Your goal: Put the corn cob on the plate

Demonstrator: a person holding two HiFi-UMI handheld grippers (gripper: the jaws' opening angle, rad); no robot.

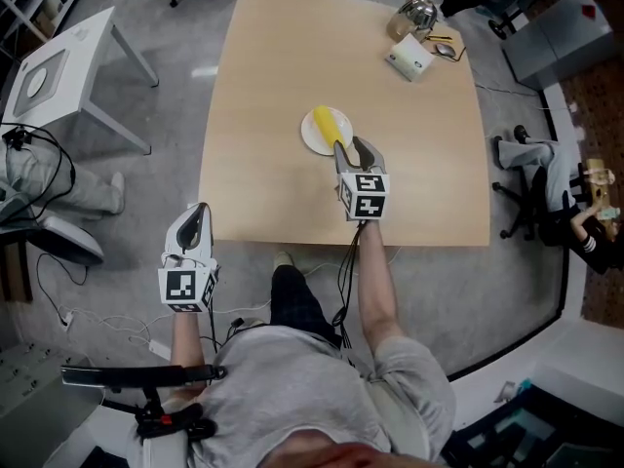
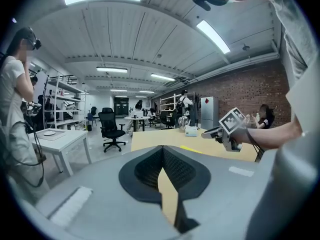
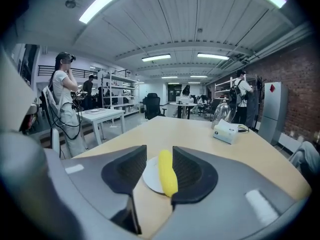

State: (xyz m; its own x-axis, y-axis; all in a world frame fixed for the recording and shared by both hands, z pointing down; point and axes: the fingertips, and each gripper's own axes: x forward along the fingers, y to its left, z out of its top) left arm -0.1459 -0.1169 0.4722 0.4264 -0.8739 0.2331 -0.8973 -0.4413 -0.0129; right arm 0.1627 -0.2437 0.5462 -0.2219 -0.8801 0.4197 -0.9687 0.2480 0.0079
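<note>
The corn cob (image 1: 327,125) lies lengthwise across the white plate (image 1: 312,144) near the middle of the table (image 1: 292,57), one end overhanging the plate's near right rim. It rests on the plate under its own weight and nothing grips it, so the placement reads as done. The right gripper (image 1: 353,147) is just near of the plate and points at it. In the right gripper view its fingers are spread, and the cob (image 3: 167,173) and plate (image 3: 151,176) show through the gap between them. The cob's near end appears against the right-hand pad, but neither pad presses on it. The gripper seems to sit above the plate rather than on it, which suits a release. The likely remaining move is a straight withdrawal toward the near edge. The overhanging end is the one risk: a brush from the right-hand pad could roll the cob off the rim. The left gripper (image 1: 198,211) is held off the near left corner of the table, well apart from the plate. Its fingers are pressed together at the tips with nothing between them, as the left gripper view confirms. It has no part in this step and is kept clear of the working area. A white box (image 1: 408,58) and a glass cover (image 1: 419,13) stand at the far right corner, away from the work.
</note>
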